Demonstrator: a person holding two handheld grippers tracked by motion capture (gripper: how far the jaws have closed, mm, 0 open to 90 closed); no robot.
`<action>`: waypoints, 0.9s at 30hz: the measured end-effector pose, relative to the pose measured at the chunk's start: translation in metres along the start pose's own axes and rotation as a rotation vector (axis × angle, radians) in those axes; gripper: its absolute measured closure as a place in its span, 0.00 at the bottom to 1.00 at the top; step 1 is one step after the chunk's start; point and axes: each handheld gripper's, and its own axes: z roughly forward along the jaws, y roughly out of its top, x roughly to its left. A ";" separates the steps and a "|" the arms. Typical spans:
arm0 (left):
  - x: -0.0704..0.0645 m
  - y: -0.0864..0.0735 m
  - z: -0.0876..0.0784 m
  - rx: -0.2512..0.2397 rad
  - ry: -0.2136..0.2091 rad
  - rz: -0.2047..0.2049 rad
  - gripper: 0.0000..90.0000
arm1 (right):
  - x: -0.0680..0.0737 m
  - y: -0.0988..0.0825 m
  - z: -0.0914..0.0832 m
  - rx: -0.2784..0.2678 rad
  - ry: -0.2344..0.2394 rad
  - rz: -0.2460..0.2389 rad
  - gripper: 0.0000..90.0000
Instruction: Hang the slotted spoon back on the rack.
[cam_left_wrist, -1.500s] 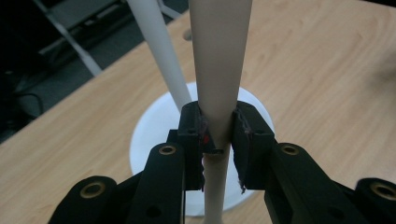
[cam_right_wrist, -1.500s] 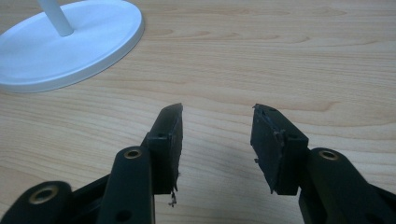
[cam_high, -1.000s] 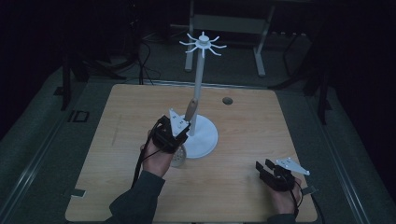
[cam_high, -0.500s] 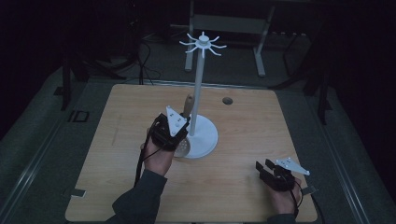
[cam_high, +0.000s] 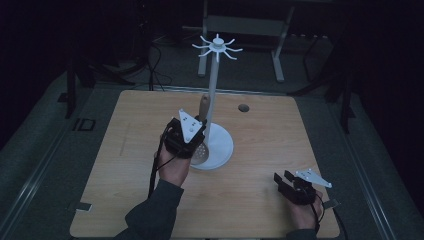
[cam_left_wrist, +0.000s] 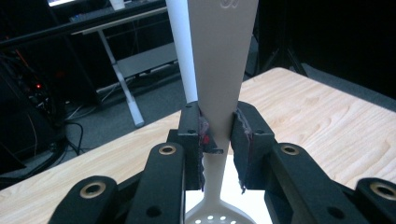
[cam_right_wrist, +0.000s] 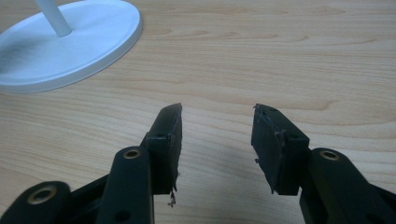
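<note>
1. Two grippers on a wooden table (cam_high: 135, 200), each held by a person's hand coming in from the bottom of the high view. Nearest is the right gripper (cam_high: 283, 180), low in the lower right of the frame, just above the tabletop. Its jaws are spread wide with nothing between them, and in the right gripper view you see bare wood grain through the gap (cam_right_wrist: 217, 126).

2. A bit further up, around the middle of the frame, the left gripper (cam_high: 192, 131) is clamped on a slotted spoon (cam_high: 200, 151). In the left gripper view the pads (cam_left_wrist: 239, 140) squeeze the narrow neck of the handle from both sides. The handle widens going up out of the top of the frame, and the perforated bowl hangs down at the bottom edge.

3. Right behind the spoon is the white utensil stand (cam_high: 222, 145). The spoon's bowl sits over its round base, and the handle leans up close to the pole. Can't tell if they touch.

4. Top of the pole has a ring of little hooks (cam_high: 218, 47), up in the upper middle.

5. Past the table it's dark: cables, a metal frame (cam_high: 240, 25).
</note>
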 end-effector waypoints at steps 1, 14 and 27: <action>0.000 0.003 0.000 -0.005 0.001 -0.001 0.83 | 0.000 0.000 0.000 0.000 0.000 -0.001 0.59; -0.003 0.014 0.000 -0.017 0.029 -0.034 0.83 | -0.001 0.000 0.000 -0.001 -0.005 -0.001 0.59; -0.004 0.023 -0.002 -0.040 0.064 -0.066 0.83 | -0.001 -0.001 0.000 -0.001 -0.007 0.000 0.58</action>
